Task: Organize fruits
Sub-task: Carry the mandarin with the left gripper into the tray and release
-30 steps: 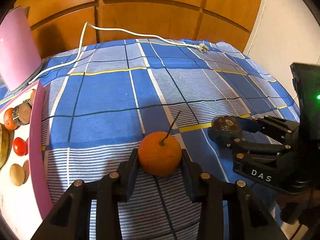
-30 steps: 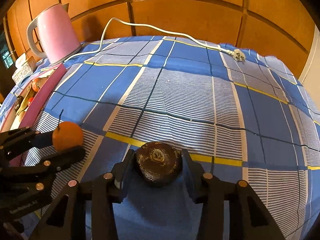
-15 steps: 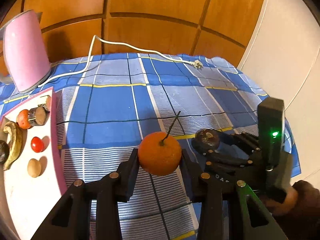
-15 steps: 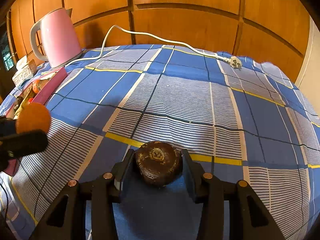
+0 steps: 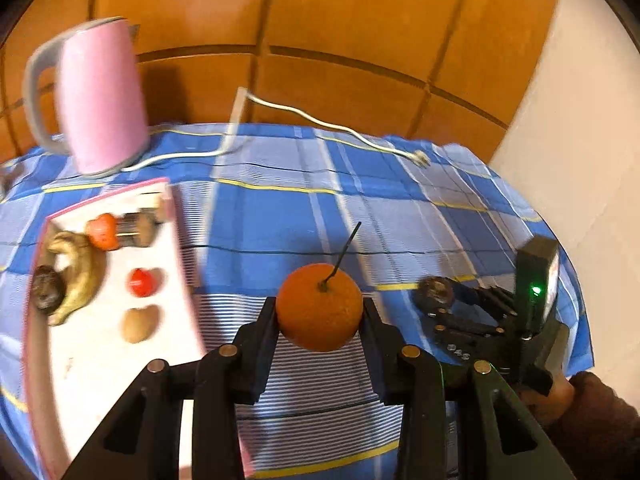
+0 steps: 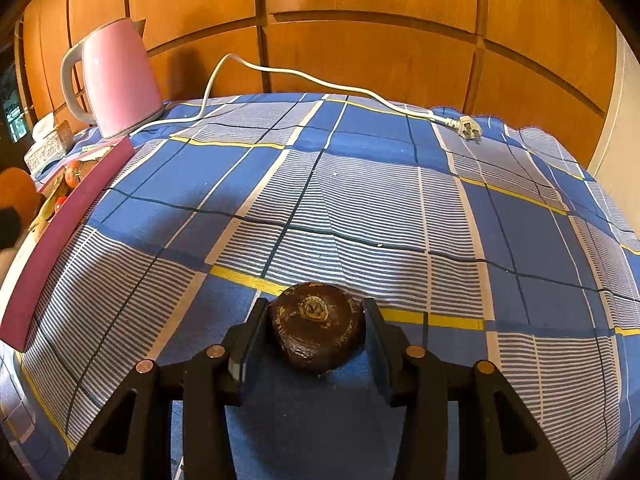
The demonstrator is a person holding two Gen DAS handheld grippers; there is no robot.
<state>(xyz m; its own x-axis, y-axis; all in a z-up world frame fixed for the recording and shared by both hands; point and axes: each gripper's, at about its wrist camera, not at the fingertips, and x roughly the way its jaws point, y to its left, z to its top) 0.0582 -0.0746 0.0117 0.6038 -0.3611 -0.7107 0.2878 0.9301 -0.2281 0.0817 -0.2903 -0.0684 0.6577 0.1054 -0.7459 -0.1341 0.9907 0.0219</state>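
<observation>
My left gripper is shut on an orange with a thin dark stem and holds it above the blue checked cloth, just right of the pink-rimmed white tray. The tray holds a banana, a small red fruit, a brown fruit, a dark fruit and others. My right gripper is shut on a dark brown round fruit low over the cloth. It also shows in the left wrist view. The orange shows at the right wrist view's left edge.
A pink kettle stands at the back left, behind the tray. Its white cord and plug lie across the far side of the cloth. A tissue box sits beside the kettle. Wood panelling is behind; the table edge drops off at right.
My left gripper has risen and swung left with the orange, bringing the tray and kettle into fuller view. The right gripper has lifted slightly with the dark fruit.
</observation>
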